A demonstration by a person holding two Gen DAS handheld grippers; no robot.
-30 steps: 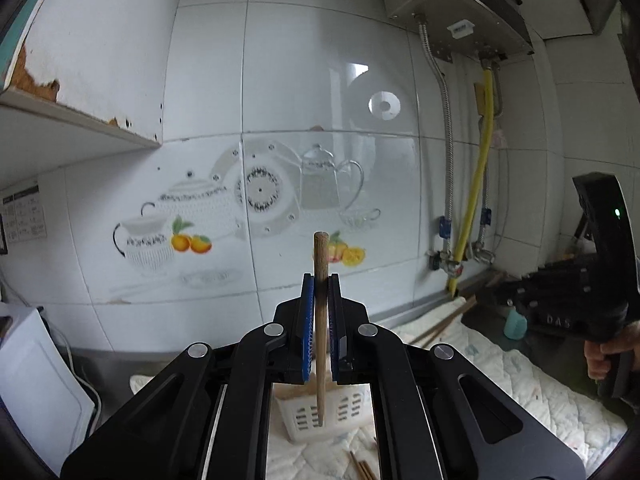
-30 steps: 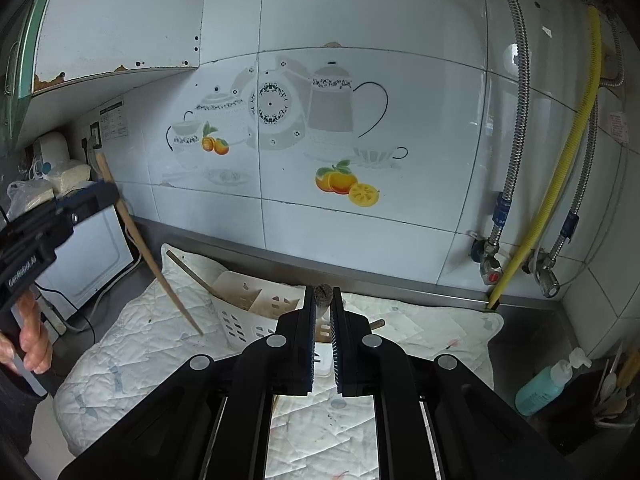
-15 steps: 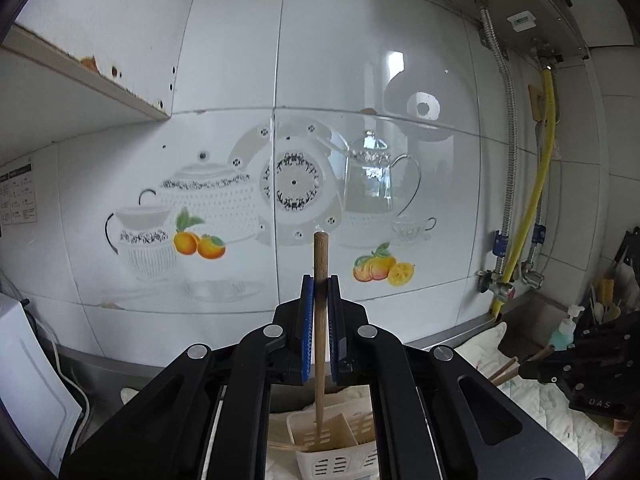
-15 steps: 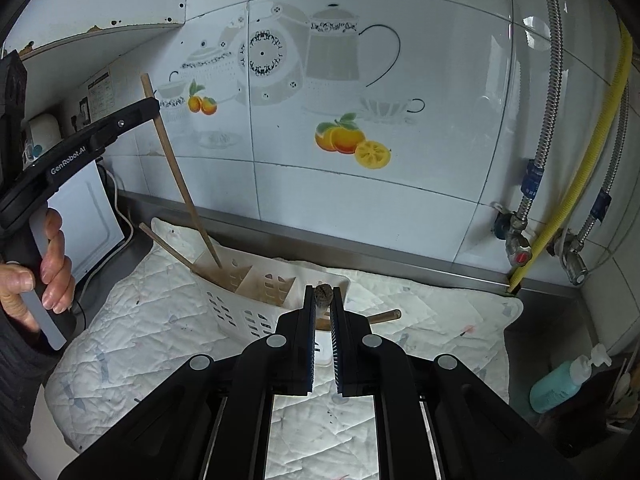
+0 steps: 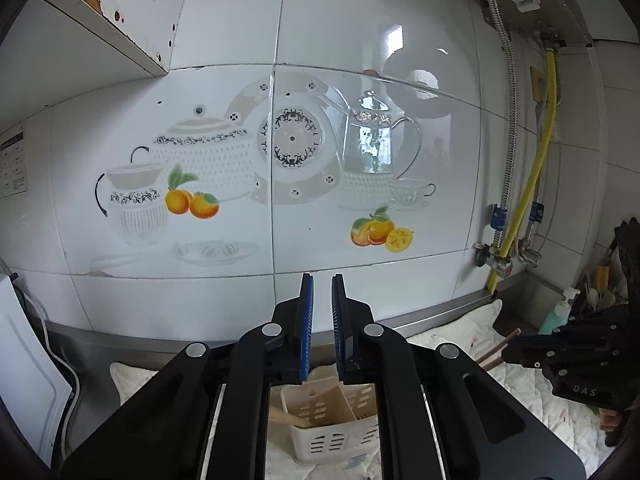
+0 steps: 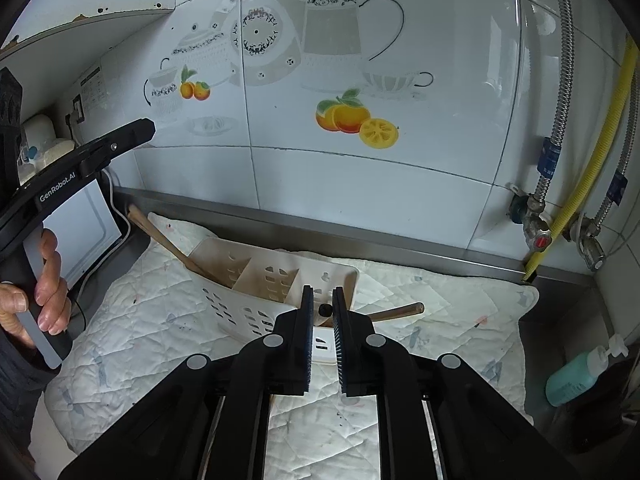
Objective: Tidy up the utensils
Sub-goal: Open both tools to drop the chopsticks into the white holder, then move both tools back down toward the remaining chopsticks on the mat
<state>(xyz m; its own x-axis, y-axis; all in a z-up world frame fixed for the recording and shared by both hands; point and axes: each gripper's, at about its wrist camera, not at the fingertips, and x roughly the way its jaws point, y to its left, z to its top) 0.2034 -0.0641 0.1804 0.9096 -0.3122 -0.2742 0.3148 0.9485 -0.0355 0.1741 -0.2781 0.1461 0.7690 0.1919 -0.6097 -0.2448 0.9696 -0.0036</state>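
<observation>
A white slotted utensil basket (image 6: 256, 284) lies tilted on the quilted mat (image 6: 160, 344). A wooden stick (image 6: 168, 240) rests in its left compartment, leaning out to the left; it also shows in the left wrist view (image 5: 286, 418) inside the basket (image 5: 332, 432). My left gripper (image 5: 322, 292) is open and empty above the basket; in the right wrist view its fingertips (image 6: 144, 130) sit at the left. My right gripper (image 6: 321, 304) is shut on thin wooden utensils, whose ends (image 6: 400, 312) stick out to the right and show in the left wrist view (image 5: 498, 348).
The tiled wall (image 6: 360, 140) with teapot pictures stands behind the counter. Yellow and metal hoses with valves (image 6: 560, 216) hang at the right. A teal soap bottle (image 6: 576, 376) stands at the right edge. A white appliance (image 6: 80, 228) stands at the left.
My left gripper opened and let go of the wooden stick, which now rests in the basket's left compartment. The right gripper moved closer to the basket.
</observation>
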